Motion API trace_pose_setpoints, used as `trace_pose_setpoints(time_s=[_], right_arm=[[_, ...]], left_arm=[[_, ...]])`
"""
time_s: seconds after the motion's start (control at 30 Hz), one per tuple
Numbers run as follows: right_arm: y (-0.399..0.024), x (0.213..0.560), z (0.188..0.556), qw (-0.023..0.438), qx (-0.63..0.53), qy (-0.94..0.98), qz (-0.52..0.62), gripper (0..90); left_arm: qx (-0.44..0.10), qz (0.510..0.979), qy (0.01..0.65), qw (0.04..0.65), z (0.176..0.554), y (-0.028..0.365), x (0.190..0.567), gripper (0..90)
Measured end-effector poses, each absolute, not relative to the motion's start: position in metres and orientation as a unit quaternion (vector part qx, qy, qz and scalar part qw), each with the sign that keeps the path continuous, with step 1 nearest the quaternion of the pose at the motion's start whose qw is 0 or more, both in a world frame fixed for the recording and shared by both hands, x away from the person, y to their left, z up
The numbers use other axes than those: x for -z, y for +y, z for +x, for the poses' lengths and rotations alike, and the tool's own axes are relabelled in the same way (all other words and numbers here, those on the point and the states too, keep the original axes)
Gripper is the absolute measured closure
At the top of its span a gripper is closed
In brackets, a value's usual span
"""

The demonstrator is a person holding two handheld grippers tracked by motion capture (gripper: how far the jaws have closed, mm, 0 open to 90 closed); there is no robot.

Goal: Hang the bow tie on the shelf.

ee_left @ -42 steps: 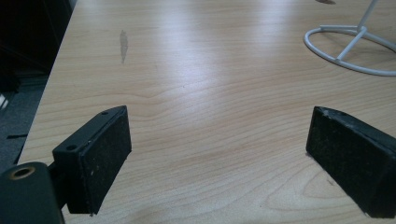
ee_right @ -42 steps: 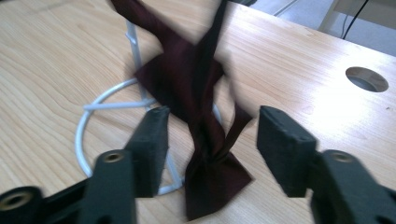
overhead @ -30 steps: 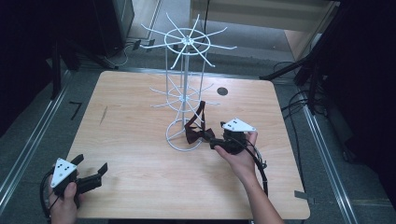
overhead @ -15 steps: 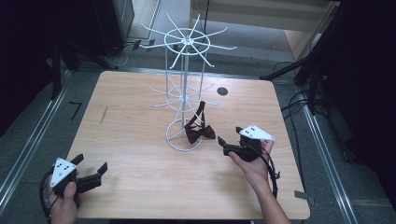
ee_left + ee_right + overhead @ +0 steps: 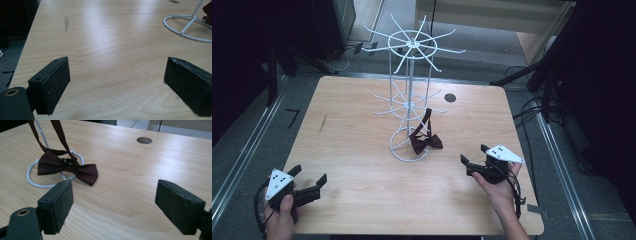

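Tongs on both sides, left tongs (image 5: 307, 184) and right tongs (image 5: 474, 159), are gaping empty over the desk (image 5: 362, 140), while the bow tie (image 5: 426, 141) is hanging by its strap from the wire rack (image 5: 411, 100), seemingly for display.

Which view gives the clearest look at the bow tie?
The right gripper view: the bow tie is close, its knot and strap plain. The high view shows it small, hanging on the white rack. The left gripper view catches a dark red sliver at the edge.

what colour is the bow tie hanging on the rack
Dark maroon, a plain fabric; the bow tie shows best in the right gripper view.
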State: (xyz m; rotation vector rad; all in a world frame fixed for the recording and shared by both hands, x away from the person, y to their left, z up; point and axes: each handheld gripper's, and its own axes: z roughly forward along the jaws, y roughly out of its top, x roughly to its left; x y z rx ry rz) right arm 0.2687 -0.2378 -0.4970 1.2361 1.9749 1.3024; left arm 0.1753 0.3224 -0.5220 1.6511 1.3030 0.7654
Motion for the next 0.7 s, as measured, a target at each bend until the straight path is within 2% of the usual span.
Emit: trace_pose_setpoints(time_s=[0.7], right_arm=[[-0.305,0.522,0.237,0.249,-0.453,0.698,0.495,15.1]], left_arm=[[-0.311,0.658,0.525,0.441,0.175,0.323,0.522,7.2]])
